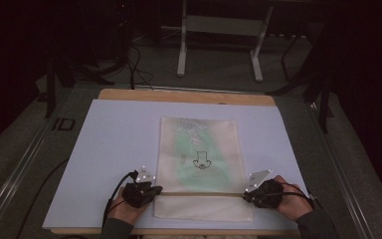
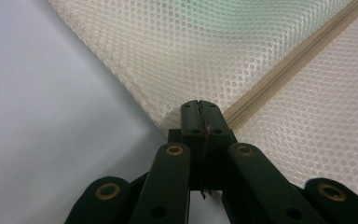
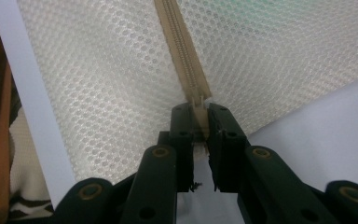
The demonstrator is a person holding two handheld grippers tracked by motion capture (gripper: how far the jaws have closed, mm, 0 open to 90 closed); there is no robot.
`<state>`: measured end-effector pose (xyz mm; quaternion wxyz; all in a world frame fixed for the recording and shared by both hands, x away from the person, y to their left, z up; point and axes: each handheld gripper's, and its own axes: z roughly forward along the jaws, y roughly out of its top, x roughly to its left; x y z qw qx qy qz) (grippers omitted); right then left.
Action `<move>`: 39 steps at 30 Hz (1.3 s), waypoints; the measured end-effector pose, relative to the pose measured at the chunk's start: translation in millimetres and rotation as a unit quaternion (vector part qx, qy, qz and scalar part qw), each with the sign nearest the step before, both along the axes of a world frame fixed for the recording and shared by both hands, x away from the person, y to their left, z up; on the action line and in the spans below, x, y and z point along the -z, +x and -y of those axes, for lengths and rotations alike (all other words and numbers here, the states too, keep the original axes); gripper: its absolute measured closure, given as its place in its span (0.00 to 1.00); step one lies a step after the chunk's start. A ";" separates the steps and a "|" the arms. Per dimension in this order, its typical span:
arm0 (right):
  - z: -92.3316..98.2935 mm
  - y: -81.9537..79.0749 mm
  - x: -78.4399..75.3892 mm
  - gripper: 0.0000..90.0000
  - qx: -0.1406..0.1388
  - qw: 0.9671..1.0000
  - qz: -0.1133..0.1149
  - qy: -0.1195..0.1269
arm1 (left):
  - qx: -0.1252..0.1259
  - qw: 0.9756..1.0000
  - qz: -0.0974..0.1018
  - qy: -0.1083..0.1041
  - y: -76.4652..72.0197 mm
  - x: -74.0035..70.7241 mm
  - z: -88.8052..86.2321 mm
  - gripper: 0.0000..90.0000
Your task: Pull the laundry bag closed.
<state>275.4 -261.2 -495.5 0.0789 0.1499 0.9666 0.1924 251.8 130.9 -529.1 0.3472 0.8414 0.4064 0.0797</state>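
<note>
Down at the near edge of the high view, both hands flank the cream mesh zip pouch [image 1: 199, 169] on the pale blue worktop [image 1: 114, 149], left tongs [image 1: 155, 190] and right tongs [image 1: 247, 195] at opposite ends of its tan zipper [image 1: 201, 193], which runs straight across between them. Left gripper view: those tongs are clenched on the pouch's corner where the zipper [image 2: 279, 77] ends. Right gripper view: black jaws stand slightly parted around the zipper [image 3: 186, 60] end, slider between them, grip loosened.
</note>
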 end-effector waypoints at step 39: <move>17.2 12.7 1.8 0.68 0.107 0.988 0.007 0.108 | -0.016 0.999 0.037 0.009 -0.2 -4.6 -8.0 0.99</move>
